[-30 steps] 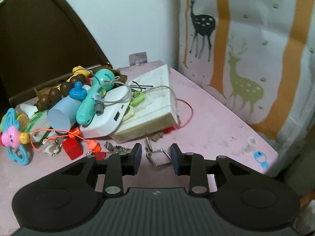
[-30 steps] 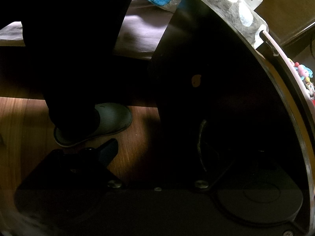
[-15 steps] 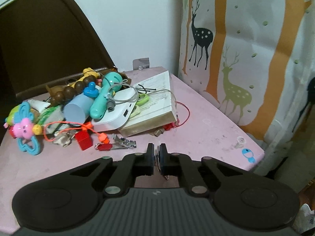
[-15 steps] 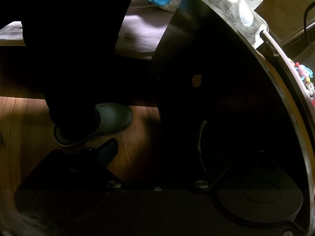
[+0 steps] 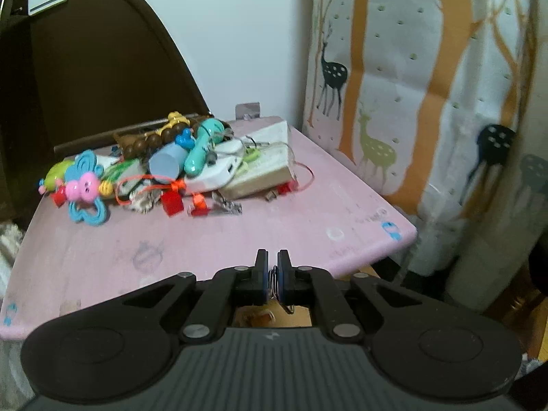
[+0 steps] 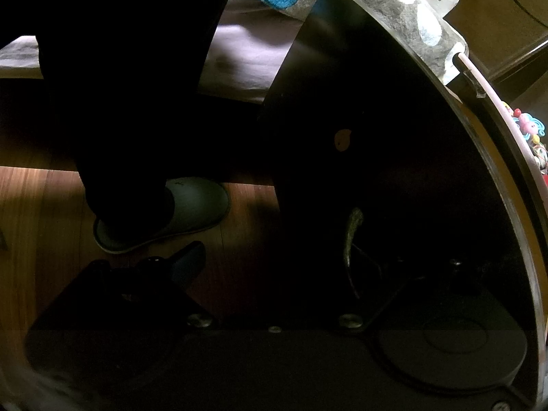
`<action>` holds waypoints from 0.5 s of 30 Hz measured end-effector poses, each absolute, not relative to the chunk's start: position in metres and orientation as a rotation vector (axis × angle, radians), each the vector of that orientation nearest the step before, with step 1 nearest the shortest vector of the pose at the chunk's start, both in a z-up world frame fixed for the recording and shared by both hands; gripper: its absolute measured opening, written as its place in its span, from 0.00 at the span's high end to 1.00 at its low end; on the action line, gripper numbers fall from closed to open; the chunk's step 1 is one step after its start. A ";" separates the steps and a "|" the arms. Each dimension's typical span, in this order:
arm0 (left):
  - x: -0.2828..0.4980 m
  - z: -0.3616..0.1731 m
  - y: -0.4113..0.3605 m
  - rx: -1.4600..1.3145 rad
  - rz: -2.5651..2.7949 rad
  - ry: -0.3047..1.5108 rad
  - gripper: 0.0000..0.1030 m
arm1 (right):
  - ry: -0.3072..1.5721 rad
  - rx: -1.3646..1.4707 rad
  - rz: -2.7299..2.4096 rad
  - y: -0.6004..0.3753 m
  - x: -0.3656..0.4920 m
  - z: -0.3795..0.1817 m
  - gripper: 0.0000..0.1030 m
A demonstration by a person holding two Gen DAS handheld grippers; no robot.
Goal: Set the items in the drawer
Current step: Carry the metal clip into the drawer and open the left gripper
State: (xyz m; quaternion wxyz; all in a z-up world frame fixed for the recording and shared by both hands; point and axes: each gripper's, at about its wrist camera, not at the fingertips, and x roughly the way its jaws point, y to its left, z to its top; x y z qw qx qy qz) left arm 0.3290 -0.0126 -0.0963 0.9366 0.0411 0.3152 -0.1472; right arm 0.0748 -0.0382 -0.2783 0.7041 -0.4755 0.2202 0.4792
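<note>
My left gripper [image 5: 273, 275] is shut on a small metal wire clip [image 5: 274, 282], held above the near edge of the pink table [image 5: 239, 239]. A pile of items sits at the table's back: a white book [image 5: 270, 167], a white power bank [image 5: 219, 173], a teal toy [image 5: 202, 145], a blue cup [image 5: 164, 166], brown beads [image 5: 154, 140], a pink and blue rattle [image 5: 85, 188], red blocks [image 5: 173, 202] and a nail clipper [image 5: 226, 209]. My right gripper [image 6: 270, 257] is in deep shadow against a dark cabinet front [image 6: 376, 171]; its left finger [image 6: 188, 260] shows, the right one is hidden beside a metal handle [image 6: 351, 236].
A deer-print curtain [image 5: 411, 102] hangs right of the table. A dark chair back [image 5: 85, 68] stands behind the pile. In the right wrist view a person's leg and grey slipper [image 6: 178, 212] stand on the wood floor [image 6: 34, 222].
My left gripper closed on the wire clip, lifted it and drew back from the pile to the table's near edge. The right gripper has not moved.
</note>
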 end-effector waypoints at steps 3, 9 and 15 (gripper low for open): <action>0.316 -0.106 -0.014 0.094 -0.322 0.680 0.96 | 0.489 -1.057 1.067 -0.039 0.075 -0.279 0.11; 0.312 -0.155 -0.016 0.114 -0.339 0.813 0.95 | 0.488 -1.057 1.067 -0.039 0.075 -0.279 0.11; 0.326 -0.200 -0.019 0.144 -0.333 0.909 0.95 | 0.486 -1.057 1.068 -0.039 0.075 -0.279 0.10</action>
